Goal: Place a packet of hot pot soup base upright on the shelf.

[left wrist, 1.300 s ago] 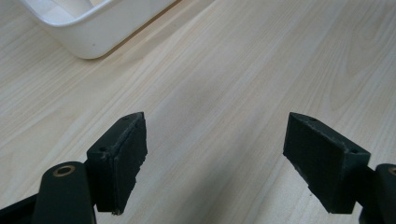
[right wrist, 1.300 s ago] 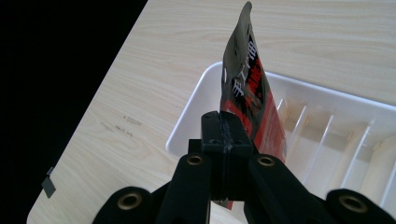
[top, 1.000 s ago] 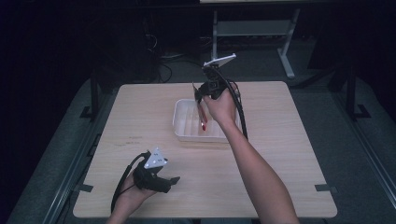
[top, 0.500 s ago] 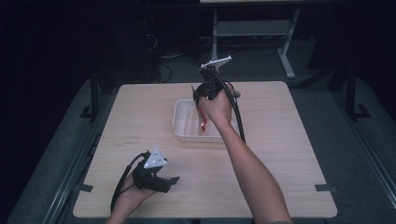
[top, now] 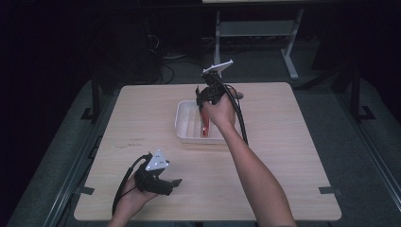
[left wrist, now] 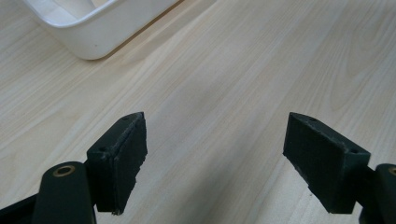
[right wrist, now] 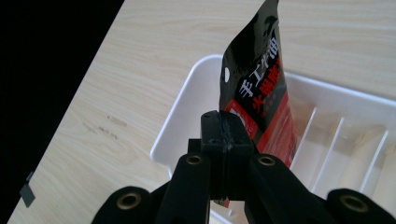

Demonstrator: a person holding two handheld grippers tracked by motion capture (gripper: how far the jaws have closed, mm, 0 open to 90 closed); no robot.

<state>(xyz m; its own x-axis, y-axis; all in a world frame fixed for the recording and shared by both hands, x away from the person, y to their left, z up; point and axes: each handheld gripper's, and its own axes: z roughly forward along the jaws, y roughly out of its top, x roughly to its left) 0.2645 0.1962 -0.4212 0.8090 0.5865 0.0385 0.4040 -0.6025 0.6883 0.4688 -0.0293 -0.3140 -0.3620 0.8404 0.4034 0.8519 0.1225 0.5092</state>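
Against the frame from a second ago little has changed in the high view: the right gripper hangs over the white tray at much the same spot, perhaps a touch nearer the tray's 12 o'clock rim, and the left gripper has kept its place on the wooden table toward 7 o'clock from the tray, well apart from it. The right gripper is clenched on a red and black packet, which dangles inside the tray's outline, its lower end toward 6 o'clock; whether it touches the tray floor cannot be told from above. The right gripper view adds what the high view leaves too small: the right gripper has its two black jaws pressed tight together on one edge of the packet, which stands up toward 12 o'clock, glossy, with white printed characters on black above a red band and a small hang hole near its edge, over the ribbed compartments of the tray. The left gripper view shows the left gripper released, jaws standing wide with bare table between them, and a rounded corner of the tray at 11 o'clock.
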